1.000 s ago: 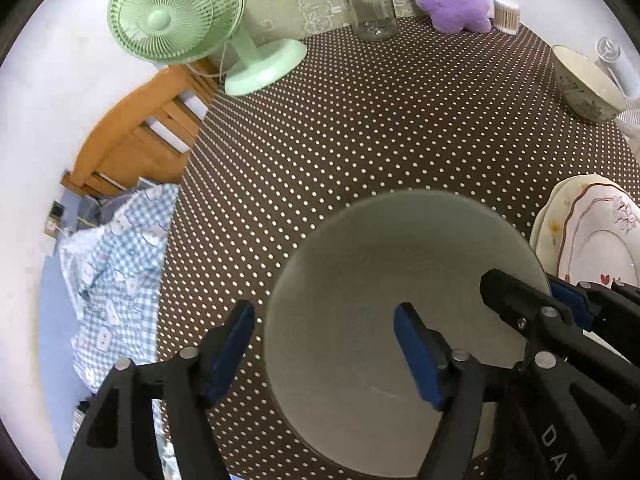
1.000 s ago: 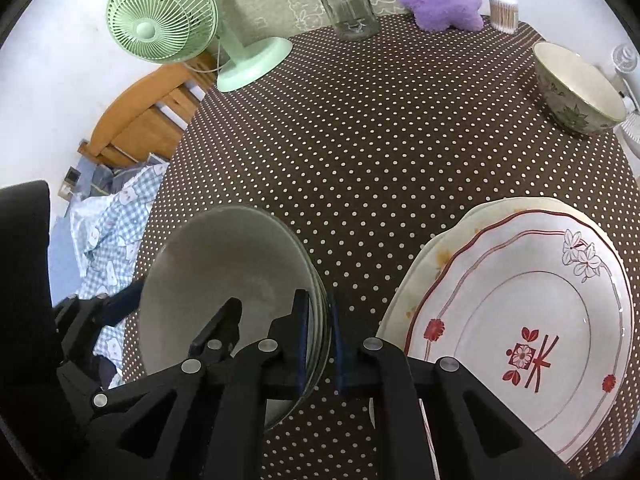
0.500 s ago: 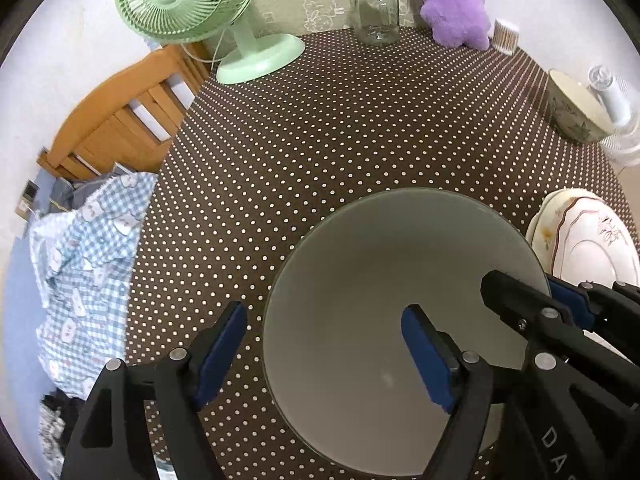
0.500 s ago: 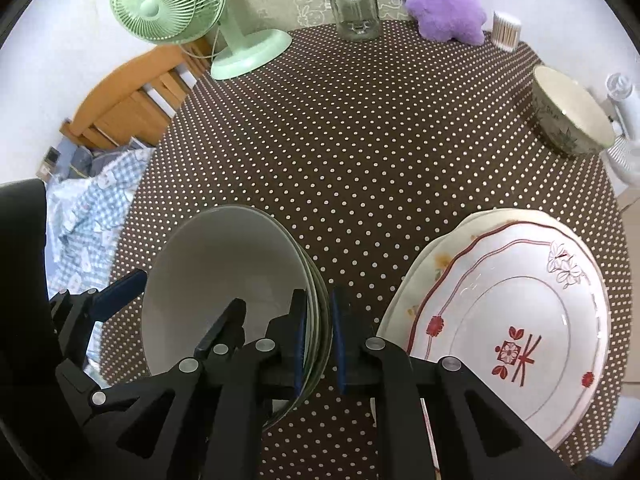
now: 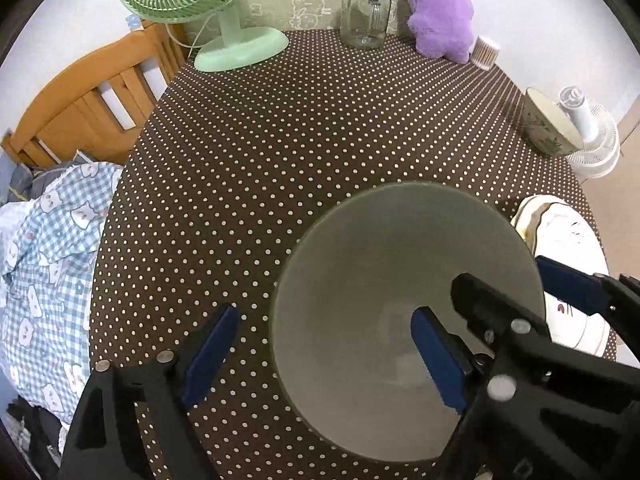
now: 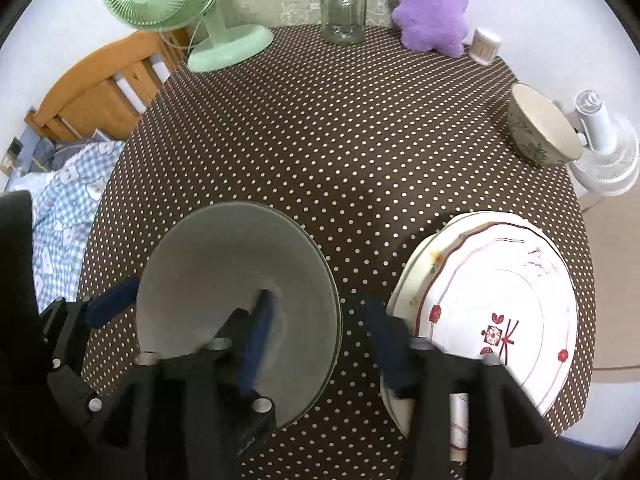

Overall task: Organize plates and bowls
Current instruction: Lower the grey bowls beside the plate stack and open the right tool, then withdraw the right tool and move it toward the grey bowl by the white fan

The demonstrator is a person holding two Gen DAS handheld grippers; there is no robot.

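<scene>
A grey-green bowl stands on the dotted brown tablecloth, with a second rim showing just under its edge. My left gripper straddles its left rim; the jaws are opening and the pads are clear of the wall. My right gripper straddles the right rim, also opening, with both pads off the bowl. To the right lie stacked plates, the top one red-patterned. A floral bowl sits at the far right.
Along the table's back edge stand a green fan, a glass jar, a purple plush and a small swab pot. A white fan is beyond the right edge. A wooden chair and checked cloth are to the left.
The right gripper was shut on the bowl's right rim and has sprung open. The left jaws have widened. Both cameras have tipped up, showing more of the far table.
</scene>
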